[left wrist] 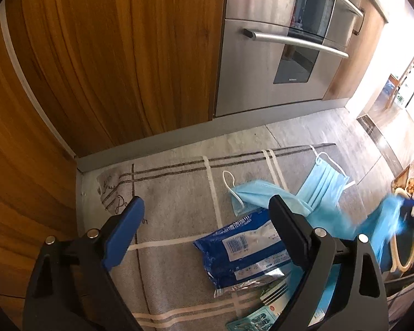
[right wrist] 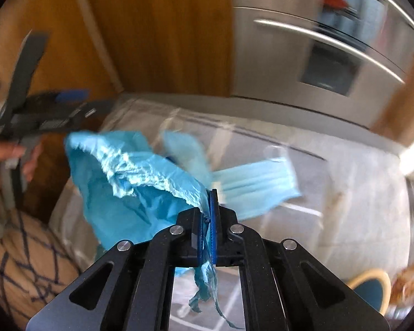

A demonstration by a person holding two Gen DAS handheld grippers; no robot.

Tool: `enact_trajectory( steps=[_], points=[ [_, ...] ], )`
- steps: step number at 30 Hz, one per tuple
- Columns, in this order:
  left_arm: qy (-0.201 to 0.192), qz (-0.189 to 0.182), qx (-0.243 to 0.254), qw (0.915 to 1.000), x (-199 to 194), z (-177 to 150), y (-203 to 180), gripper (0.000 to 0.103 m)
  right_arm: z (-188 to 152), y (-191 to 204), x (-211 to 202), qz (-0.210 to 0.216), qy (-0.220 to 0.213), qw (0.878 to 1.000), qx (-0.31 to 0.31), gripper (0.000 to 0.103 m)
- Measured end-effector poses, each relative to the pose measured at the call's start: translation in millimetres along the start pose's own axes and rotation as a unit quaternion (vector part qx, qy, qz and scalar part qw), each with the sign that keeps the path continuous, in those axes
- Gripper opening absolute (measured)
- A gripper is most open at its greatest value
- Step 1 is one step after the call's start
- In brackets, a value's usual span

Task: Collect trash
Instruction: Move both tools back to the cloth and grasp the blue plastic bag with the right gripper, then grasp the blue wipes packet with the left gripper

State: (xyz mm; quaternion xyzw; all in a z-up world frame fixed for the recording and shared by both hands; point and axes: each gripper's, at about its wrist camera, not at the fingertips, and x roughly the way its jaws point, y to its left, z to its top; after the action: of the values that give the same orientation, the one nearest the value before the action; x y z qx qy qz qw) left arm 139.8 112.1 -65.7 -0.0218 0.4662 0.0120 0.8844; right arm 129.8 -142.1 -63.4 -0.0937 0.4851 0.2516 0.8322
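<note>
Right tongs clamped on torn blue sheet, left tongs apart above barcoded blue packet

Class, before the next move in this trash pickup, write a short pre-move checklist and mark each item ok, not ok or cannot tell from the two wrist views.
1. Right gripper shut on the torn blue sheet: ok.
2. Left gripper open and free: ok.
3. Blue wrapper lies between the left fingers' line, on the mat: ok.
4. All trash collected: not ok; two face masks remain on the mat.
5. Trash bin in view: not ok.
6. Sheet grip secure: cannot tell, view blurred.
</note>
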Motion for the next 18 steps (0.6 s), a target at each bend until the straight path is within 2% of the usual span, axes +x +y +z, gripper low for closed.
enact_trajectory(
  steps=[4, 11, 13, 18],
  points=[
    [0.015, -0.003, 0.018, 0.9997, 8, -6, -10, 0.090, -1, -42, -7, -0.051, -0.004, 0.996, 0.078, 0.005],
    [0.066, -0.038, 0.065, 0.9950, 32, -33, -38, 0.090, -2, -70, -14, -0.064, -0.018, 0.987, 0.144, 0.005],
    [0.079, -0.040, 0.092, 0.9918, 37, -43, -52, 0.090, -2, -73, -14, -0.067, -0.019, 0.986, 0.150, 0.005],
    [0.078, -0.077, 0.167, 0.9799, 37, -61, -93, 0.090, -2, -80, -18, -0.071, -0.026, 0.984, 0.163, 0.005]
  ],
)
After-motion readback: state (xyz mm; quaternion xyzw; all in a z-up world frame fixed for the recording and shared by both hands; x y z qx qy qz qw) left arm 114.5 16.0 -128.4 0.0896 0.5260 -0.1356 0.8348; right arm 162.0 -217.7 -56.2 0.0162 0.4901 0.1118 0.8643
